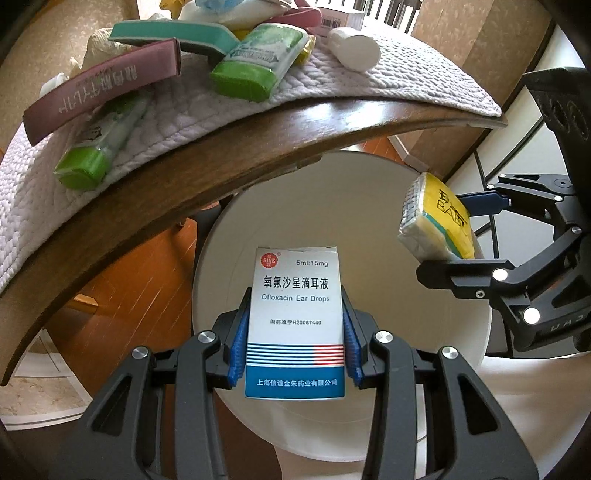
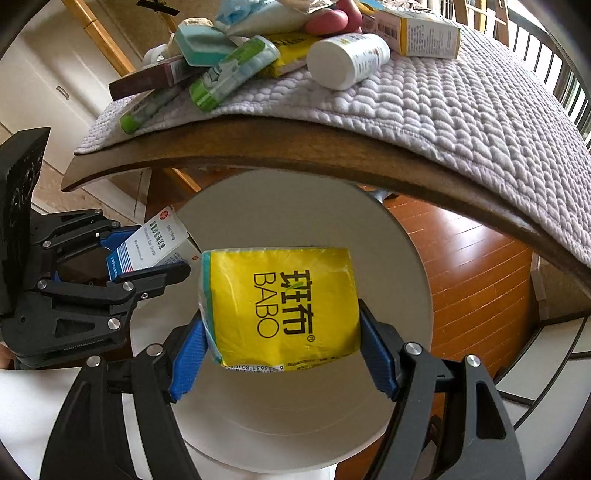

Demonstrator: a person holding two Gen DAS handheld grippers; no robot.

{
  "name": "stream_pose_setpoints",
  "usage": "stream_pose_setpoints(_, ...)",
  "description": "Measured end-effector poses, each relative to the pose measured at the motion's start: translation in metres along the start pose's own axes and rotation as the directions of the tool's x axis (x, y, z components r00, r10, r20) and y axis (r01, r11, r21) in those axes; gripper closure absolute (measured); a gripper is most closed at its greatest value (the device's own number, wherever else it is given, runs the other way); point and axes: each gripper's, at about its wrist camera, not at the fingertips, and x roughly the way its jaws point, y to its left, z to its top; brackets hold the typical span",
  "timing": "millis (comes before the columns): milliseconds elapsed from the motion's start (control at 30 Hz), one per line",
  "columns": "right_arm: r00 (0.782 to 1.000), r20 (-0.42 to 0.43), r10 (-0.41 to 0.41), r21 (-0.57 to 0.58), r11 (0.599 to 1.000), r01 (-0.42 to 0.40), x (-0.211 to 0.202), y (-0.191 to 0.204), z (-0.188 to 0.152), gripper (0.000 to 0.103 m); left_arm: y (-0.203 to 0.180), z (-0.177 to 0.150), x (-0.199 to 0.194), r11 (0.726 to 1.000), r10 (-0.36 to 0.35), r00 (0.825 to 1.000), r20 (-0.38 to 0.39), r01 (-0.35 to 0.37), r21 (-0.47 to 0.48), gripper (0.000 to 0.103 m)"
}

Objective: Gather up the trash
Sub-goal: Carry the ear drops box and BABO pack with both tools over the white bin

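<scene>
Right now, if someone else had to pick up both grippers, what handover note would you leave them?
Left gripper: shut on the ear drops box, held over the white bin.
Right gripper: shut on the yellow tissue pack, also over the bin.
Done: both pieces lifted off the table and brought above the bin; neither dropped yet.
Left: release both, then clear the pile on the quilted mat: white bottle, green gum packs, maroon box, teal box and more behind.
</scene>
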Motion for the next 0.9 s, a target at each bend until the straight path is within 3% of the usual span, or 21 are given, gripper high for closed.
stream_pose_setpoints(433,1.0,-0.02,-0.014,0.004,1.0,0.014,0.047,-0.024,-0.008,0.03,-0.01,0.006,0.024,1.0,0.013,0.999,-0.03,-0.013,0.006,0.059)
stream_pose_setpoints(900,0.999,-0.038,-0.027,0.009,1.0,0.028,0.093,-0.024,-0.019,0.03,-0.03,0.013,0.054,1.0,0.023,0.998,-0.054,-0.022,0.017,0.059)
